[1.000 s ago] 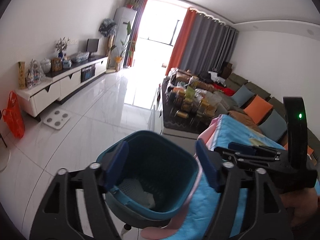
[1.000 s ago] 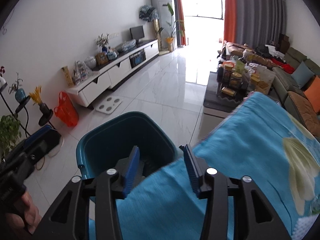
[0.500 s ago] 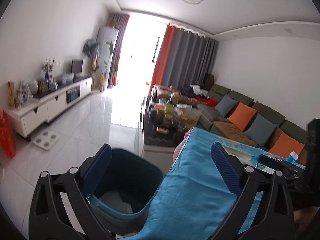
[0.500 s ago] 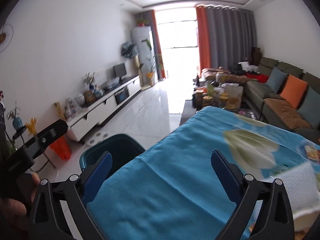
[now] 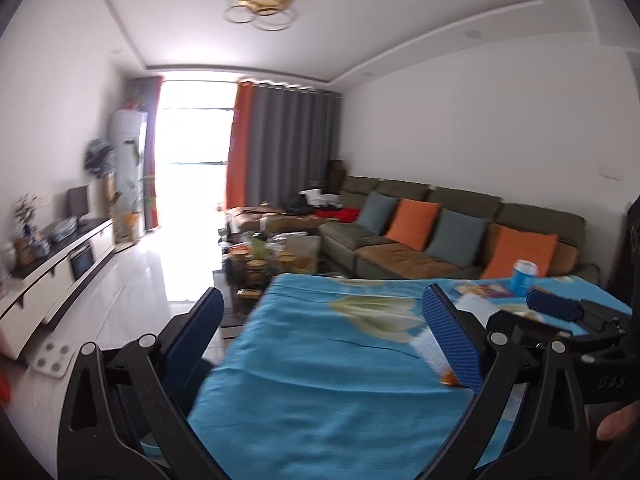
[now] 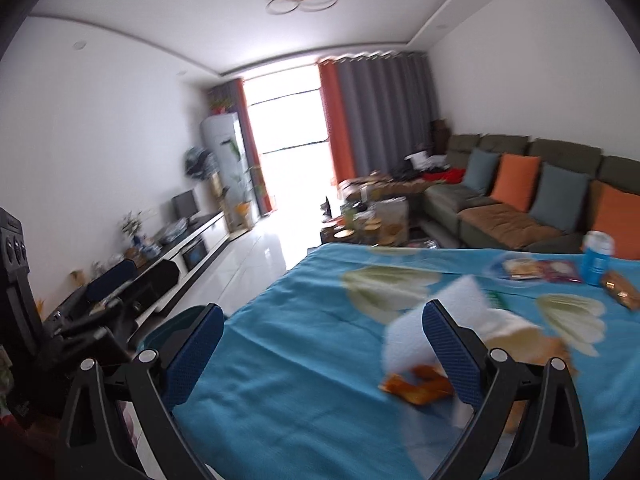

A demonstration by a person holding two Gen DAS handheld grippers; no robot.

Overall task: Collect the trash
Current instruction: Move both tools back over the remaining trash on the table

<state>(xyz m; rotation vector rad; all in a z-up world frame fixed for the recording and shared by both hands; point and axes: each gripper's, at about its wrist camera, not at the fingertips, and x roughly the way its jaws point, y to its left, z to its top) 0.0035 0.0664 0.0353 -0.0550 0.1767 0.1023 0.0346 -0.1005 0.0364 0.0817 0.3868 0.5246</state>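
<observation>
A table draped in a turquoise floral cloth point(image 6: 304, 380) fills the foreground of a living room as a person holding two grippers turns from the teal trash bin point(image 6: 160, 332), just off the table's left edge, toward the litter on the tabletop. The step in hand appears to be the reach for the next piece of trash. The left gripper point(image 5: 320, 340) and the right gripper point(image 6: 320, 344) have both just been opening and now stand spread wide, with nothing between the jaws.

Nearest the right gripper lies a white paper sheet point(image 6: 424, 332) over an orange snack wrapper point(image 6: 416, 386), partly hidden behind its right finger. The next move likely calls for swinging rightward, lowering over this pile and closing on one item.

Farther along the cloth sit flat snack packets point(image 6: 536, 270), a blue can point(image 6: 596, 258) and a brown wrapper point(image 6: 620, 290), well apart from the near pile. A grey-green sofa point(image 5: 420, 236) with orange and grey cushions lines the right wall, and a cluttered coffee table point(image 5: 276, 252) stands beyond the cloth's far edge. The paper may slide or lift when pinched, and motion blur obscures finer detail.
</observation>
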